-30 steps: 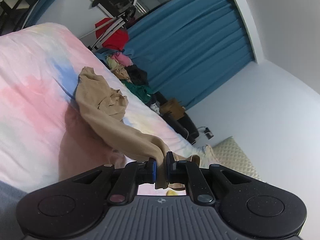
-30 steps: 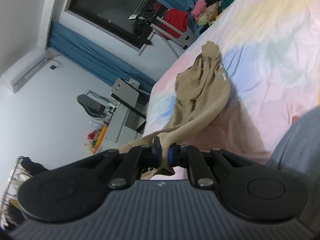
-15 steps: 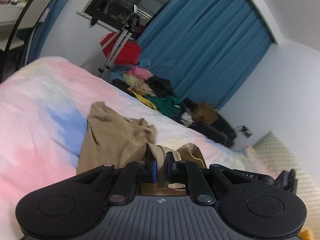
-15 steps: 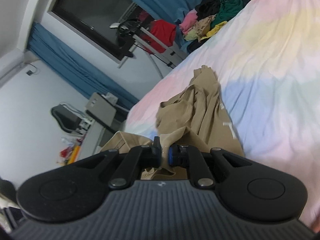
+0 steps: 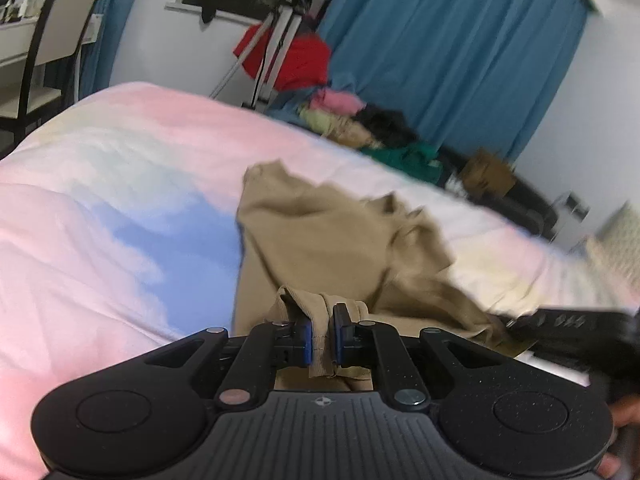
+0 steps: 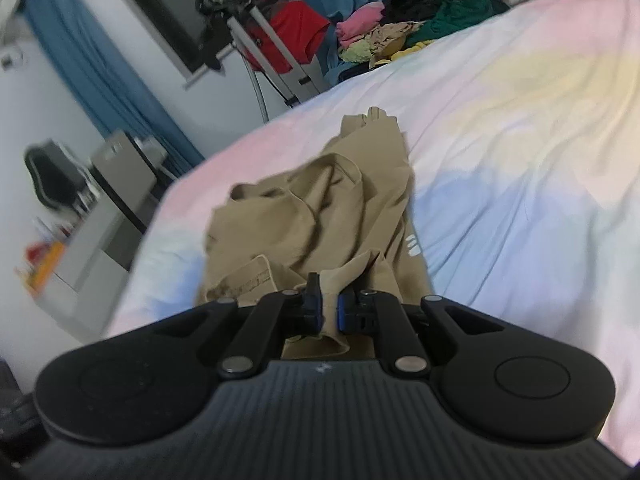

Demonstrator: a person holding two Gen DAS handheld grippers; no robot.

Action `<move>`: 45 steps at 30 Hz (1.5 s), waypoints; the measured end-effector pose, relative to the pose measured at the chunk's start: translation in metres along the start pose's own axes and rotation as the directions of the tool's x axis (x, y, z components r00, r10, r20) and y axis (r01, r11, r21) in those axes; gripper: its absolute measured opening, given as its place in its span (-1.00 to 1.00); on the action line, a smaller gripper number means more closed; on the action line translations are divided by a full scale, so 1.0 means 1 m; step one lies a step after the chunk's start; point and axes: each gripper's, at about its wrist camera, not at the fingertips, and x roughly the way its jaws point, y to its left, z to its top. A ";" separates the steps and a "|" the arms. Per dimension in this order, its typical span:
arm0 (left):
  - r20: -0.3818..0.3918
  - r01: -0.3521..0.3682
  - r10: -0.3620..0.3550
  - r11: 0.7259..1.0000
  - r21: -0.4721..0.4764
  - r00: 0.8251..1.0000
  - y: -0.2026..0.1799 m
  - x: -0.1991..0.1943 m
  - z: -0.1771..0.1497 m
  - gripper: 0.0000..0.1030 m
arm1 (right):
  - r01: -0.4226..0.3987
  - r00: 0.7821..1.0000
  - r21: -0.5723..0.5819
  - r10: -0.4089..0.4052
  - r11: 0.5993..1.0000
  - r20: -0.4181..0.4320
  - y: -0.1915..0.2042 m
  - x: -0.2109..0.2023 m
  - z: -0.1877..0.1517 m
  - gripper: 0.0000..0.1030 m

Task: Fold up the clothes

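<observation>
Both the left gripper (image 5: pixel 321 334) and the right gripper (image 6: pixel 329 307) pinch edges of the tan garment (image 5: pixel 340 240), which lies crumpled on the pastel bed (image 5: pixel 100 220). Only the right view shows a small white mark (image 6: pixel 411 245) on the cloth, too blurred to read; only the left shows the other gripper's dark arm (image 5: pixel 576 322)

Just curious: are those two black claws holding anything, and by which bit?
Both grip the tan garment: left gripper and right gripper each pinch a bunched edge nearest the cameras.
</observation>
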 end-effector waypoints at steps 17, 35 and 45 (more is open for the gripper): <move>0.033 -0.027 0.025 0.997 0.072 0.999 -0.018 -0.022 -0.001 0.26 | 0.056 0.998 -0.096 -0.052 0.994 0.039 0.012 -0.001 -0.008 0.58; -0.067 0.102 -0.100 0.994 0.034 0.993 -0.066 -0.128 -0.065 0.76 | 0.092 0.988 -0.083 -0.081 0.992 0.134 0.018 -0.121 -0.041 0.59; -0.181 0.150 -0.223 0.926 -0.347 0.958 -0.025 -0.070 -0.101 0.68 | -0.108 0.985 0.408 0.153 0.907 -0.079 -0.039 -0.106 -0.082 0.61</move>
